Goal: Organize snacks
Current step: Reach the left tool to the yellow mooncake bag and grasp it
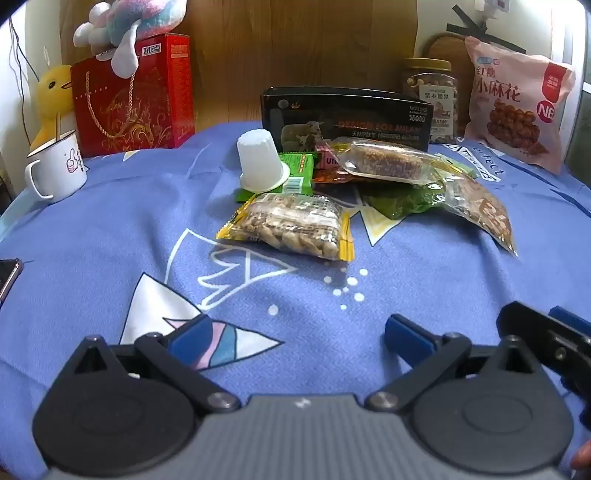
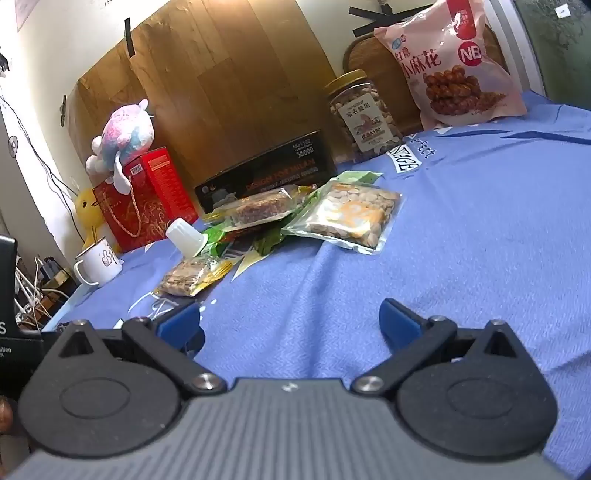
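L tongs (image 1: 295, 334) apart, holding nothing, low over the blue cloth on the tabletop (image 1: 424, 280); R tongs (image 2: 290, 321) likewise apart, nothing between the pads. Snack pile sits mid-tabletop, well ahead of both: yellow-edged twist packet (image 1: 291, 225) nearest, white cup (image 1: 260, 160) upside-down on a green packet (image 1: 299, 173), clear-wrapped bar (image 1: 388, 162) on top of the heap, nut pouch (image 2: 349, 218) on the pile's right side. Behind the pile: black box (image 1: 347, 110), lidded jar (image 2: 364, 114) full of nuts, pink bag (image 2: 450, 62) leaning upright. Far left: enamel mug (image 1: 55, 170) w/ a stick in it, red gift box (image 1: 133, 96) w/ plush toy (image 1: 125, 26) on top.
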Tool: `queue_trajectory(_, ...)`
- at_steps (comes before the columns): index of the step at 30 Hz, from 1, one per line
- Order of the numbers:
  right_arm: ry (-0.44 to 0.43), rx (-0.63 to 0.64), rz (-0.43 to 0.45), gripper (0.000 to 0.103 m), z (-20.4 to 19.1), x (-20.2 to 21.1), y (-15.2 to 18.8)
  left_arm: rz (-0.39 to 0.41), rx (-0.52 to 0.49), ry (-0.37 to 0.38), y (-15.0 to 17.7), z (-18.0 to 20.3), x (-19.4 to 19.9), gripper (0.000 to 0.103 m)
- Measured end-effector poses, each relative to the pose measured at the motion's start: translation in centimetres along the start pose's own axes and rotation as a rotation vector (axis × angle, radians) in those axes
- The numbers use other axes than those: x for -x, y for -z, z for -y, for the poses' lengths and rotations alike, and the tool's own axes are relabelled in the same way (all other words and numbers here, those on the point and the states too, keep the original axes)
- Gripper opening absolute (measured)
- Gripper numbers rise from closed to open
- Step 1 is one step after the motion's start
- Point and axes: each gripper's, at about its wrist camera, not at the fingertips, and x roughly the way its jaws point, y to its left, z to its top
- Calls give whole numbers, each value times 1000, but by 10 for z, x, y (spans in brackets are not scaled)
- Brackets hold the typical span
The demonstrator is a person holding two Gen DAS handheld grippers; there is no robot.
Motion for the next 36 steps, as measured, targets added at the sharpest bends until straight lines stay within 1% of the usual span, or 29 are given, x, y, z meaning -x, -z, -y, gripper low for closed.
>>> queue_trajectory(3, 5, 9, -2, 103, 1, -1, -1, 8, -6, 11, 0, 0, 0, 103)
queue_trajectory(5, 9, 12, -1, 103, 4, -2, -2, 17, -19, 28, 0, 0, 6, 103)
queue_trajectory(6, 13, 37, 4, 103, -3, -2, 0, 26, -28, 45, 3, -5, 6, 103)
queue_trajectory(9, 24, 50, 13, 103, -3, -2, 0, 36, -58, 85, 5, -10, 9, 103)
queue_trajectory(11, 28, 63, 8, 102, -1, -3, -2, 57, -76, 124, 14, -18, 16, 103)
queue_trajectory(12, 35, 65, 6, 100, -4, -5, -3, 61, -74, 148, 14, -22, 18, 103)
queue_trajectory(13, 33, 74, 2, 94, -4, -6, -5, 70, -62, 173, 13, -28, 20, 103)
queue_trajectory(14, 30, 87, -3, 88, -6, -8, -8, 86, -46, 187, 11, -35, 22, 102)
queue_trajectory(15, 23, 99, -7, 86, -7, -10, -11, 114, -32, 190, 10, -41, 26, 102)
queue_trajectory(16, 15, 110, -9, 82, -9, -13, -16, 136, -21, 189, 6, -47, 27, 98)
queue_trajectory(17, 4, 118, -13, 74, -10, -17, -21, 152, -12, 190, 1, -52, 28, 94)
queue_trajectory(18, -14, 126, -21, 70, -12, -21, -24, 160, 2, 197, -6, -58, 27, 92)
queue_trajectory(19, -36, 127, -37, 62, -14, -26, -30, 157, 23, 209, -13, -65, 25, 89)
queue_trajectory(20, -61, 122, -52, 57, -15, -32, -37, 147, 47, 224, -20, -73, 21, 83)
queue_trajectory(21, -88, 111, -65, 54, -17, -39, -44, 138, 73, 236, -28, -79, 18, 81)
queue_trajectory(22, -109, 98, -78, 47, -19, -45, -51, 133, 96, 251, -34, -85, 15, 75)
queue_trajectory(23, -129, 80, -88, 45, -19, -52, -59, 133, 111, 270, -39, -90, 13, 70)
queue_trajectory(24, -138, 72, -85, 45, -21, -55, -63, 134, 118, 287, -43, -92, 10, 69)
queue_trajectory(27, -107, 3, -54, 45, -11, -66, -84, 128, 158, 365, -51, -100, 1, 63)
queue_trajectory(29, -80, -82, -41, 45, 5, -76, -98, 97, 202, 445, -61, -102, -9, 56)
queue_trajectory(31, -77, -122, -58, 45, 13, -88, -105, 85, 231, 523, -74, -100, -21, 56)
queue_trajectory(34, -83, -167, -128, 45, 19, -107, -103, 97, 220, 546, -91, -84, -36, 56)
queue_trajectory(36, -96, -200, -162, 41, 21, -113, -97, 98, 215, 561, -103, -73, -47, 58)
